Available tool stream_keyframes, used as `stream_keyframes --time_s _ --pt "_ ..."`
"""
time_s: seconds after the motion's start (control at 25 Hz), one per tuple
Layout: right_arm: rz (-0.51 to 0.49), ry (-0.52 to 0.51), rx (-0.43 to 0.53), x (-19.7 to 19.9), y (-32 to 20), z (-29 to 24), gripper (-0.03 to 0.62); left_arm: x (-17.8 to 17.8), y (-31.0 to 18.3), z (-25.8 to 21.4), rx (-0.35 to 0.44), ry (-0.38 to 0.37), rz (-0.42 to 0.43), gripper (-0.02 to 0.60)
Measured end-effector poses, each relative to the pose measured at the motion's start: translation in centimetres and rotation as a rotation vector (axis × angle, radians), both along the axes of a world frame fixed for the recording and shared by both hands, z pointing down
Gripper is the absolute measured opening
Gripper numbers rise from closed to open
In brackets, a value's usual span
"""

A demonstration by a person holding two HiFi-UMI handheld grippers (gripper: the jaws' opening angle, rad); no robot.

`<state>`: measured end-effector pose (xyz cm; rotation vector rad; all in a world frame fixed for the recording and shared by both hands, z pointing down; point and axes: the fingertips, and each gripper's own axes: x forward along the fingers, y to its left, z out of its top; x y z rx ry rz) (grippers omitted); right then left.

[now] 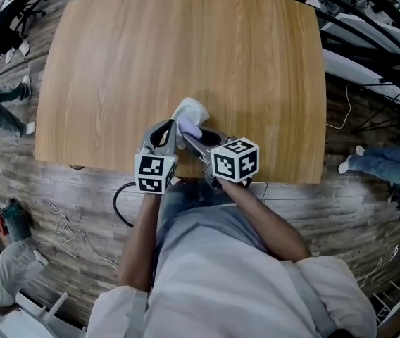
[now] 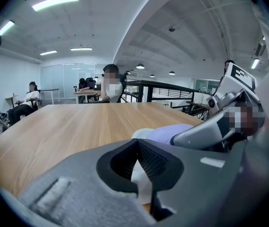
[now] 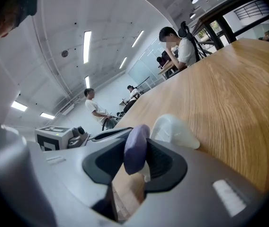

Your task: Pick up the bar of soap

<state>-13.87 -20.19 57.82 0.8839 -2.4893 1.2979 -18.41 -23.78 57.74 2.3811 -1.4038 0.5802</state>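
Observation:
A lavender bar of soap (image 1: 189, 127) is near the front edge of the wooden table (image 1: 186, 48), with a white, translucent wrapper (image 1: 191, 109) just beyond it. My right gripper (image 1: 194, 138) reaches in from the right and is shut on the bar. In the right gripper view the bar (image 3: 135, 148) stands on edge between the two jaws of that gripper (image 3: 137, 160), and the wrapper (image 3: 174, 131) lies right behind. My left gripper (image 1: 166, 134) comes in from the left. Its jaws (image 2: 141, 174) pinch a strip of the white wrapper (image 2: 141, 186), and the soap (image 2: 170, 130) shows beyond them.
The table's front edge (image 1: 186, 174) runs just under both grippers. A black cable (image 1: 119, 203) loops on the floor below it. Metal racks (image 1: 369, 27) stand at the right. People sit and stand beyond the table's far side (image 2: 111, 86).

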Motion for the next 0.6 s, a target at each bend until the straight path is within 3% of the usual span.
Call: stream_keyframes --time_s 0.6 --pt "-0.008 -0.069 0.025 0.5 -0.3 -3.3 0.132 0.4 0.9 -2.9 0.049 0.040 0.002 0.003"
